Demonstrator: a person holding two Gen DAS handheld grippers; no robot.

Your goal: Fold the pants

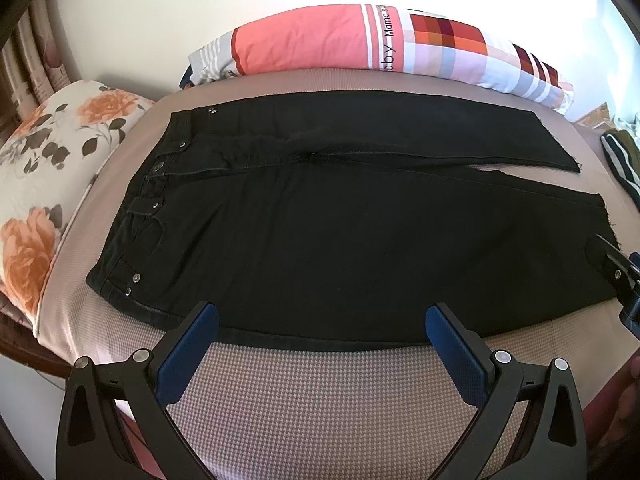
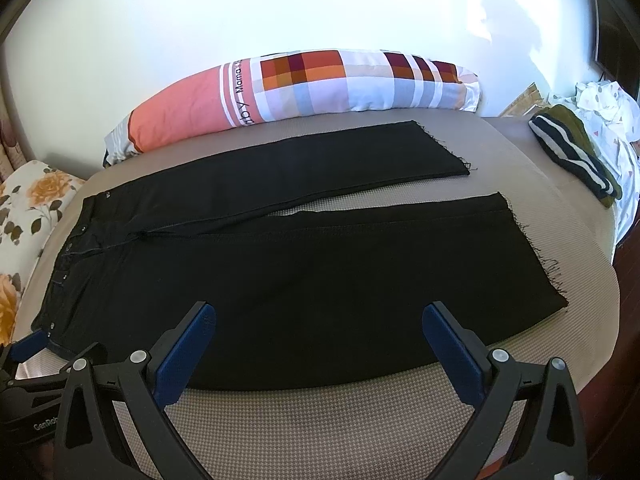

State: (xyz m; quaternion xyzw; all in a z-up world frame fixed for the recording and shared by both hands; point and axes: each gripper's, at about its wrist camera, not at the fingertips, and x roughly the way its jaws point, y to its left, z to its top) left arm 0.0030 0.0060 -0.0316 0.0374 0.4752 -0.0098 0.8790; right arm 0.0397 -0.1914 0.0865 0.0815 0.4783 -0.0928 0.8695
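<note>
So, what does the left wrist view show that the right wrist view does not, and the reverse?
Only the left wrist view shows the waistband closely, with its buttons and front pocket.

Only the right wrist view shows both frayed hems fully, a white printed cloth and a shadow on the wall.

Both show the black pants flat, the long pillow, the floral pillow and the striped garment.

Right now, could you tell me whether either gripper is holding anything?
Nothing is held: the left gripper and right gripper hover open at the near edge of the black pants.
</note>
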